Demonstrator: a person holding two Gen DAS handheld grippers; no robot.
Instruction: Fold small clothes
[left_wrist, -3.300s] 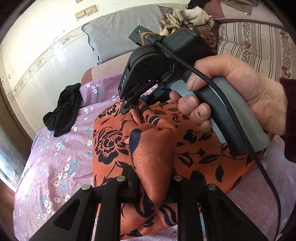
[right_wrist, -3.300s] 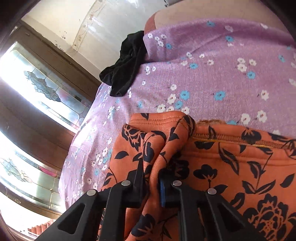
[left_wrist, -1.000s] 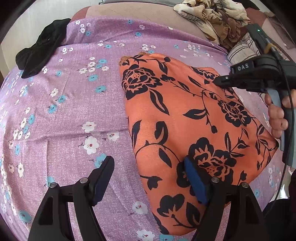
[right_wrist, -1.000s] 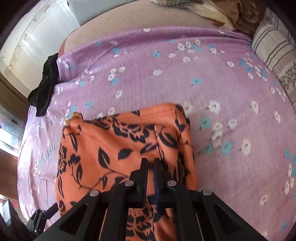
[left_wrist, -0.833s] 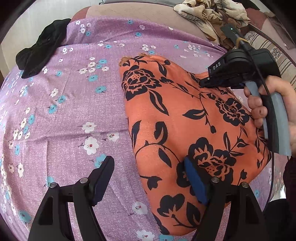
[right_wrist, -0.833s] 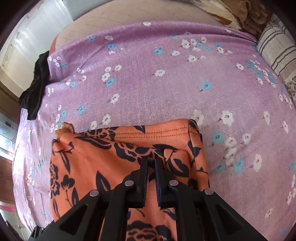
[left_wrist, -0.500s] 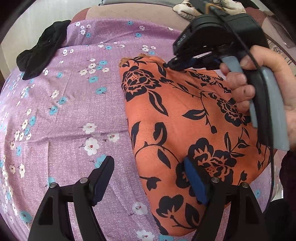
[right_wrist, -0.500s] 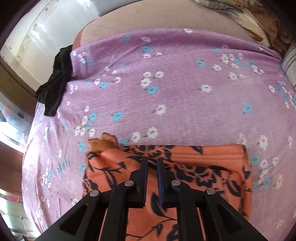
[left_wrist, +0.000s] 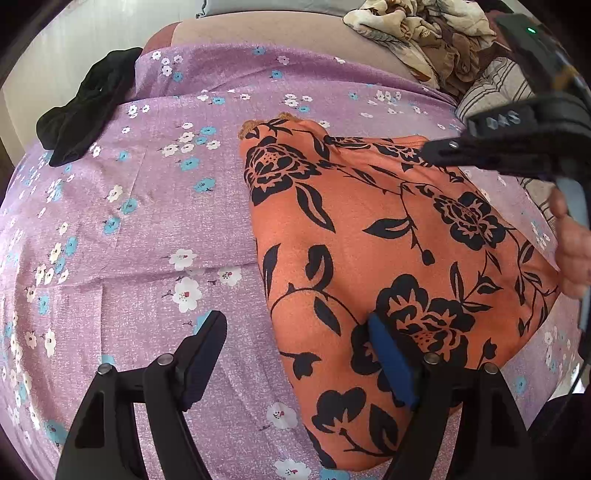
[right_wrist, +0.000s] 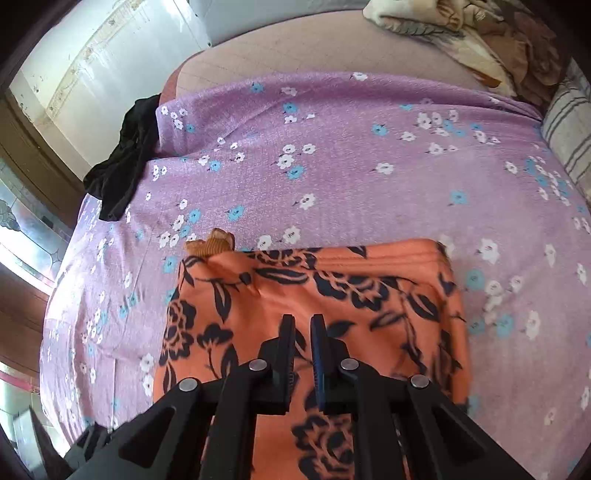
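An orange garment with a black flower print (left_wrist: 388, 236) lies folded flat on the purple flowered sheet (left_wrist: 147, 221). My left gripper (left_wrist: 299, 354) is open and empty, one finger on the sheet, the other over the garment's near edge. My right gripper (right_wrist: 303, 332) is shut and empty, just above the garment (right_wrist: 314, 295). It also shows in the left wrist view (left_wrist: 439, 151) over the garment's far right part.
A black garment (left_wrist: 85, 110) lies at the sheet's far left edge, also in the right wrist view (right_wrist: 122, 162). Crumpled beige cloth (left_wrist: 424, 33) and a striped pillow (left_wrist: 506, 88) lie at the far right. A window is to the left.
My right gripper has drawn back to the right across the garment's far edge and lifted slightly. The left gripper stays still and open. The garment lies flat.
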